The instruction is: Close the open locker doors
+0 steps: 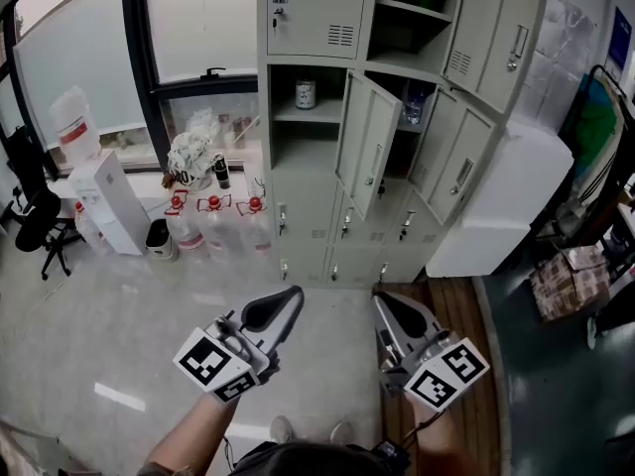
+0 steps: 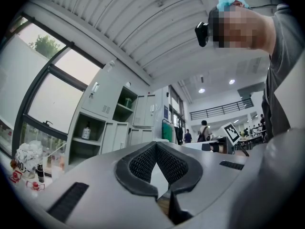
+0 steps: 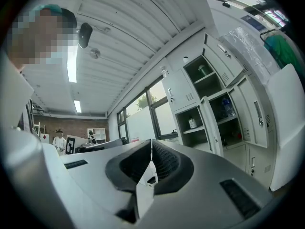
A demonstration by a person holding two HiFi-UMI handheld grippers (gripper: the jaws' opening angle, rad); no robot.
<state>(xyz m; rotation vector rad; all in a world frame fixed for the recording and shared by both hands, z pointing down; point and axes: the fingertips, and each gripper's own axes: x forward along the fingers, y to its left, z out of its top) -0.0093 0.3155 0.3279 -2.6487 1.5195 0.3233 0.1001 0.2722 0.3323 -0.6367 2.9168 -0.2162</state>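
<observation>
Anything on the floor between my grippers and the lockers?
No: head view shows bare floor from left gripper and right gripper to the lockers; bottles stand further left.

Findings, left to right.

- A white floor-standing water dispenser (image 1: 111, 201) stands near the left edge of the grey floor (image 1: 119, 315). It carries a clear upturned jug with a red label (image 1: 74, 122).
- A black office chair (image 1: 35, 211) is just left of it, and a small black bin (image 1: 159, 238) is just to its right.
- Three clear water bottles with red caps (image 1: 216, 228) stand in a row below the window sill (image 1: 149, 172).
- On the sill, a crumpled white plastic bag (image 1: 190, 155) lies beside a small dark bottle (image 1: 221, 172).
- Toward the floor's right edge are a large white box-shaped cabinet (image 1: 501, 201), a hanging green cloth (image 1: 595, 127) and a patterned carton (image 1: 566, 281).
</observation>
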